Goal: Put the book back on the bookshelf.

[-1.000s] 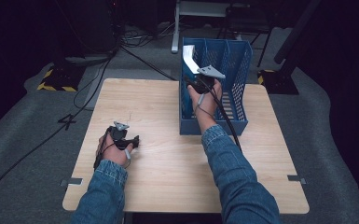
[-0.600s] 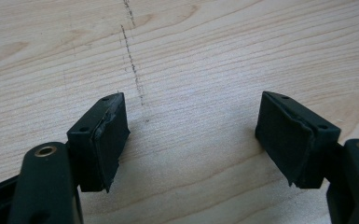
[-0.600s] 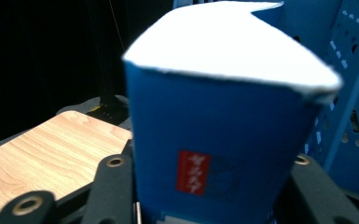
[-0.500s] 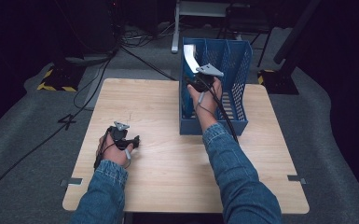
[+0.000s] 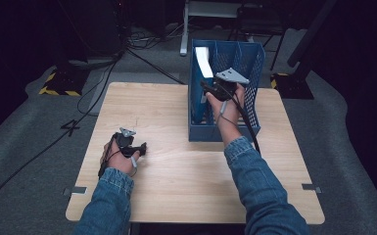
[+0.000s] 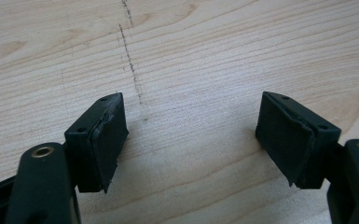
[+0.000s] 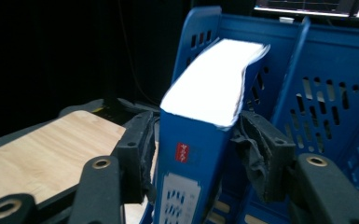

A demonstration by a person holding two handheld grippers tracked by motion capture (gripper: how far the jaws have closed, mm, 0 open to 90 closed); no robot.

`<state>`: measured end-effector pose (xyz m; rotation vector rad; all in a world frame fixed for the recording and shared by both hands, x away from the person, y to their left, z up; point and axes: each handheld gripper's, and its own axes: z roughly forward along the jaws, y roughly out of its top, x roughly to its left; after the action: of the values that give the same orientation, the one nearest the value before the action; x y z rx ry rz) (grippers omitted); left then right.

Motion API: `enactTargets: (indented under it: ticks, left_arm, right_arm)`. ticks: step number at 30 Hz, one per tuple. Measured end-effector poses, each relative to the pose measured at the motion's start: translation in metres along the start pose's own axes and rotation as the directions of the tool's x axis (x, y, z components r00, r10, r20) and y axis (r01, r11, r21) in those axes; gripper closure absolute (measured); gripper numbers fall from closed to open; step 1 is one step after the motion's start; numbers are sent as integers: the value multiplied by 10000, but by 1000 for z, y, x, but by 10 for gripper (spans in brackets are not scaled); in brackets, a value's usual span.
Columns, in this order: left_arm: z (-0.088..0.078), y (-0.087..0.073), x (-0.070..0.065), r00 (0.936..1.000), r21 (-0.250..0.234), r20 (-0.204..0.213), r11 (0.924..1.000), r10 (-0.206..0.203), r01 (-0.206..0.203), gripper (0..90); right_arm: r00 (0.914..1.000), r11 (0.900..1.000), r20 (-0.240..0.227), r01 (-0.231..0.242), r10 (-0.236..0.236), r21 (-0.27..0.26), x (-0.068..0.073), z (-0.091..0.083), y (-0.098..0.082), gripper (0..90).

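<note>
The blue book stood filed in the blue rack, the right hand-held gripper, jaws just opening, released around it, the left hand-held gripper rested released on the tabletop, and a clean withdrawal was judged next.

Bright lit table, dark surroundings, soft overall focus.

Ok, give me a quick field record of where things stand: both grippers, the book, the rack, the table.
right gripper: at the blue rack, jaws astride the book's spine, just been opening; a gap shows at one pad, grip looks released
left gripper: open, nothing between the jaws, low over the table
book: blue cover, white page edges up, standing upright in the rack's left slot
rack: blue perforated file rack, standing at the table's far edge
table: light wood
</note>
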<state>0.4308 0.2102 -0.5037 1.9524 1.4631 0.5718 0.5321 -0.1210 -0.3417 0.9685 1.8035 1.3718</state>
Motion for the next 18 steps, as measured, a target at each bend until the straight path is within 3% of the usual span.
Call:
enactTargets:
  ticks: [8, 18]
  left_arm:
    - [3, 3, -1, 10000, 7, 45, 10000, 36, -37, 239]
    - [6, 6, -2, 10000, -5, 45, 10000, 32, -32, 238]
  right_arm:
    - [9972, 9997, -744, -58, 76, 248, -18, -43, 13, 460]
    - [9962, 9990, -860, -78, 116, 438, -38, -88, 14, 438]
